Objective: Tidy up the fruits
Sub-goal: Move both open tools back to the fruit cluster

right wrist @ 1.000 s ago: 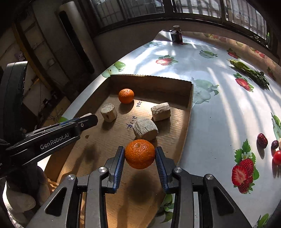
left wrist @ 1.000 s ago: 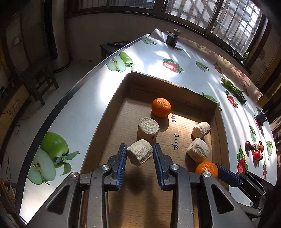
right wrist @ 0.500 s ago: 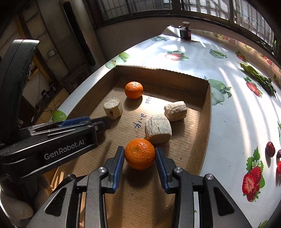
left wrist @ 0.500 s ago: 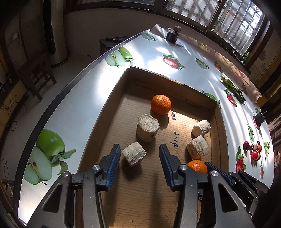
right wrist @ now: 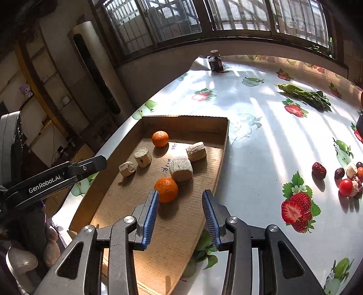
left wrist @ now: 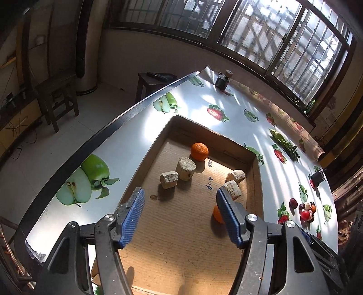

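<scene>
We had the left gripper (left wrist: 179, 217) above the shallow brown cardboard tray (right wrist: 223, 145), jaws just opening, nothing between them. The small tan fibrous stem chunk (left wrist: 169, 179) lay on the tray floor ahead of it, just beside a round-cut tan chunk (left wrist: 186, 168). Far orange tangerine (right wrist: 160, 138) sat near the back wall. Our right gripper (right wrist: 180, 217) had also just been opening: released, the near orange tangerine (right wrist: 166, 189) resting on the tray at its left fingertip, next to a big tan chunk (right wrist: 181, 168). Loose red dates and cherry tomatoes (right wrist: 340, 177) lay on the fruit-print tablecloth (right wrist: 261, 140), well right.

Fruit-print tablecloth (right wrist: 261, 145) (barred windows (right wrist: 238, 13) behind)
</scene>
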`<state>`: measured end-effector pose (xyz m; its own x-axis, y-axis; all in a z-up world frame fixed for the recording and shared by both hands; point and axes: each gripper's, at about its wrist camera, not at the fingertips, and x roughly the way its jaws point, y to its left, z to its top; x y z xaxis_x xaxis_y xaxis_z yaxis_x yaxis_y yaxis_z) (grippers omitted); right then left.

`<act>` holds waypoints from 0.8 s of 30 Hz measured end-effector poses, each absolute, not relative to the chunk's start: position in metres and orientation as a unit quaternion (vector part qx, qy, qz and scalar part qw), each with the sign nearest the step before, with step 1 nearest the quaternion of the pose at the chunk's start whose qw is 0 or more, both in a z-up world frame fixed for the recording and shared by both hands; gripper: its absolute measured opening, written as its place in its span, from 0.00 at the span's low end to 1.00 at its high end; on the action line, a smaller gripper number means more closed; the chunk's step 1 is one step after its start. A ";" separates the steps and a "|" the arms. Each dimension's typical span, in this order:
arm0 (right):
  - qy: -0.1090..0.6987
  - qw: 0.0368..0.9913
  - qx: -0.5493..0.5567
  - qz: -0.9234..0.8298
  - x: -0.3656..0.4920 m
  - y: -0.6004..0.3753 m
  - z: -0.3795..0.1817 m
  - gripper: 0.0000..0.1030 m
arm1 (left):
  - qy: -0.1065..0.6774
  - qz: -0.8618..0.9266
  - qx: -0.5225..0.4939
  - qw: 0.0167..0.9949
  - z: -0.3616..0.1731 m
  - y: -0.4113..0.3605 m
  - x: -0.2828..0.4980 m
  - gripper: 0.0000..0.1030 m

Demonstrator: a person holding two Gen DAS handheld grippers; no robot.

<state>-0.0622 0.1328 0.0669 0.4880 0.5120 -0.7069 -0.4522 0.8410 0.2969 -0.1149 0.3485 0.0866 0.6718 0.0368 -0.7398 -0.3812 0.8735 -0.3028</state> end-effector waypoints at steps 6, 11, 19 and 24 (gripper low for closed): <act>0.410 0.871 0.091 0.255 -0.077 0.087 0.073 0.44 | 0.370 0.098 -0.189 0.904 0.100 0.305 -0.127 0.78; 0.408 0.874 0.117 0.234 -0.086 0.057 0.069 0.45 | 0.360 0.062 -0.164 0.916 0.113 0.267 -0.133 0.82; 0.405 0.877 0.166 0.197 -0.095 0.006 0.063 0.45 | 0.366 0.032 -0.133 0.920 0.114 0.224 -0.135 0.82; 0.388 0.883 0.189 0.183 -0.102 -0.024 0.063 0.45 | 0.372 0.023 -0.113 0.921 0.114 0.195 -0.132 0.82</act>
<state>-0.1017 -0.0236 0.0628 0.6319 0.4702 -0.6162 -0.1767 0.8614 0.4761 -0.1319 0.1951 0.1143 0.7221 -0.0423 -0.6904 -0.1258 0.9734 -0.1913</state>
